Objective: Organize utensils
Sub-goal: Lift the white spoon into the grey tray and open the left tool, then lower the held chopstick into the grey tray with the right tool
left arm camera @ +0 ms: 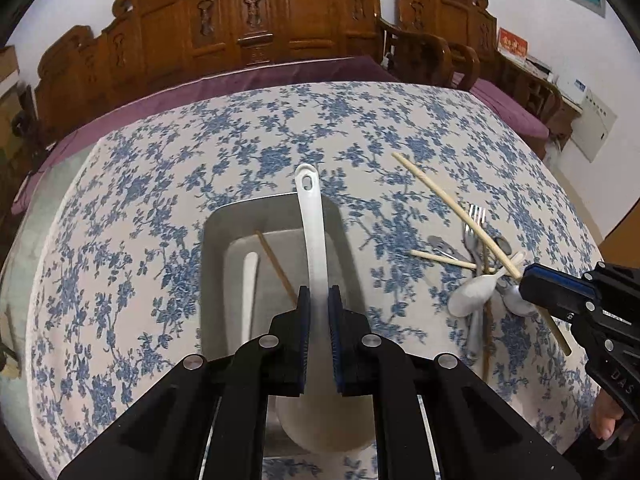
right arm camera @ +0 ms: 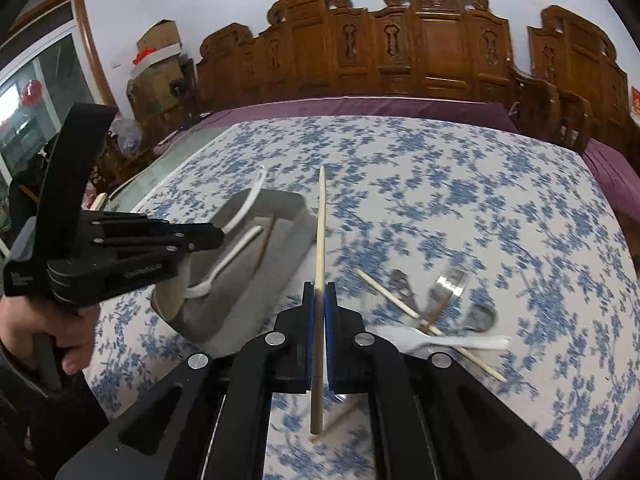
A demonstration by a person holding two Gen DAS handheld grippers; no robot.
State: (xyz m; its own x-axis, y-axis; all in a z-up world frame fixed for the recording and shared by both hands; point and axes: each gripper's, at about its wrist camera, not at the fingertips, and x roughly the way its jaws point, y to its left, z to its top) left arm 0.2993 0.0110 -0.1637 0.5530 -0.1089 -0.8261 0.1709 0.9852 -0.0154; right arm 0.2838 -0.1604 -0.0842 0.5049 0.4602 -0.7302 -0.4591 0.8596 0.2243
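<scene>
The left tool point(left arm camera: 317, 304) is gripping the white ladle point(left arm camera: 314, 240) by its handle above the grey tray point(left arm camera: 212, 248) that is sitting mid-bench, the ladle's bowl hanging near the tray's near rim and its handle end passing over the far rim. To do this well, I judge the ladle should be lowered flat alongside the white spoon point(left arm camera: 249, 292) and brown chopstick point(left arm camera: 276, 266) already lying inside, and let go only once it is resting.

The right tool point(right arm camera: 319, 300) is clamping a pale chopstick point(right arm camera: 319, 264), pointing it away, just right of the tray. The remaining pile, with a fork point(right arm camera: 446, 292), metal spoons point(right arm camera: 478, 316) and more chopsticks point(right arm camera: 390, 292), is lying toward the bench's right edge.

The left tool is pointing roughly level over the tray; the right one is angling down.
</scene>
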